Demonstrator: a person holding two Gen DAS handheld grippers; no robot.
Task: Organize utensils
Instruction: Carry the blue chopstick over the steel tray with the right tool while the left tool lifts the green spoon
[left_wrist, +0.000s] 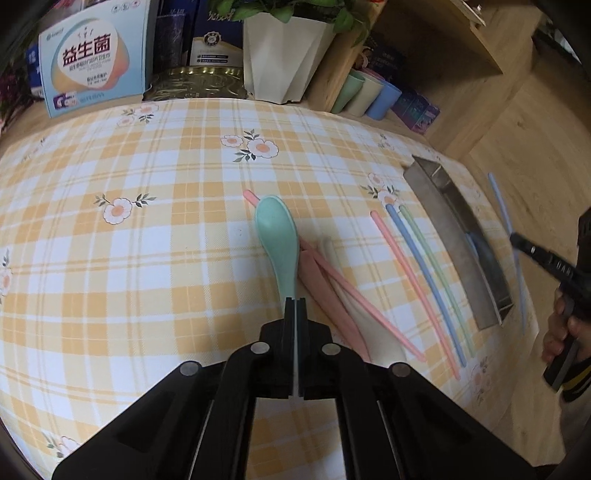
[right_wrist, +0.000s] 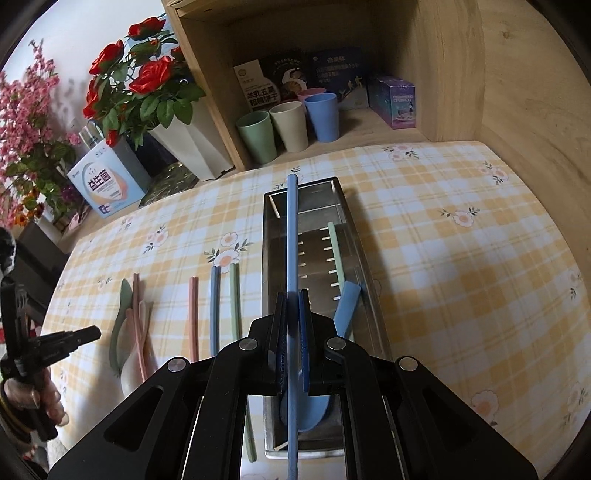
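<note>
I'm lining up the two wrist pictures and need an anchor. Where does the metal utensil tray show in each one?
Left wrist view: the metal utensil tray lies at the right edge of the table, seen slantwise, right of the loose chopsticks.
Right wrist view: the tray runs up the middle, behind the right claw and its blue chopstick.
Shared landmark: the green cup on the shelf.

left wrist: close, angled down at tablecloth | right wrist: above tray | shared: both

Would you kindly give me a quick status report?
Left gripper shut on green spoon. Right gripper shut on blue chopstick over metal tray. Nothing in the way.
</note>
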